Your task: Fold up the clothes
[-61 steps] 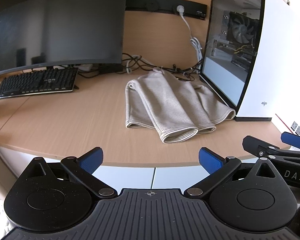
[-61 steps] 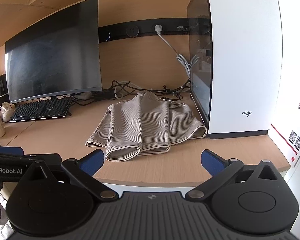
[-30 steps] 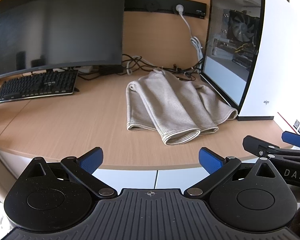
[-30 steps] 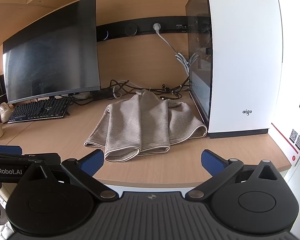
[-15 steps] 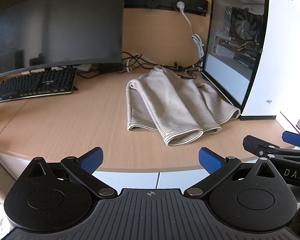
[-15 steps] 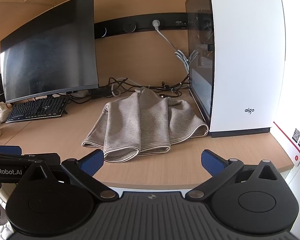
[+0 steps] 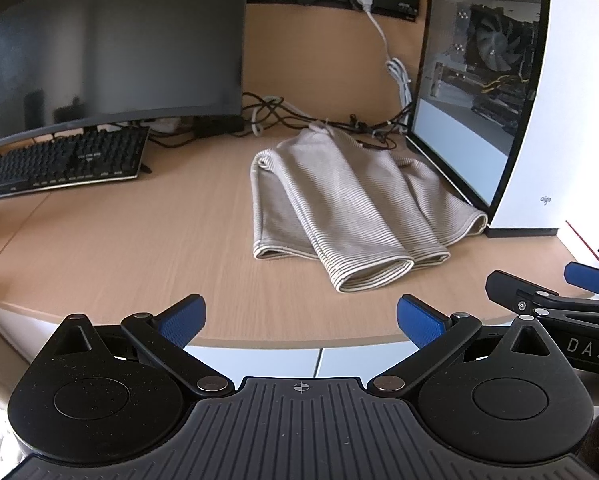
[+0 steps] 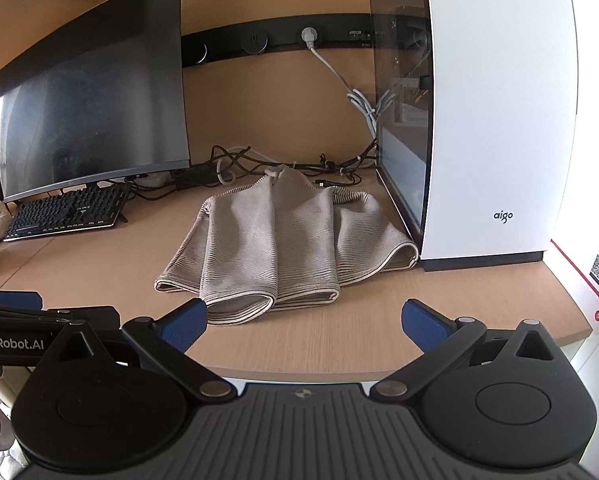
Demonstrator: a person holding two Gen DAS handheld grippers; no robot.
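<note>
While I hold both tools just off the front edge of the desk (image 7: 99, 248), I can see the striped beige garment (image 7: 351, 208) lying on the wood in loose folds. It sits toward the right side of the desk, and its right edge touches the foot of the white computer case (image 7: 539, 100).

My left gripper (image 7: 297, 316) is wide open, with its blue pads far apart, and nothing is between them. It hangs in front of the desk edge, and the garment's near hem is a little way past it.

My right gripper (image 8: 304, 318) is wide open too, and it holds nothing. From its camera, the left blue pad (image 8: 183, 324) lines up with the near hem of the garment (image 8: 283, 240), but I cannot tell if they touch.

Behind the garment is a tangle of dark cables (image 7: 275, 116). On the left side of the desk stands a big dark monitor (image 7: 107, 48), with a black keyboard (image 7: 67, 162) in front of it. A white plug (image 8: 308, 36) sits in the black strip on the back wall.
</note>
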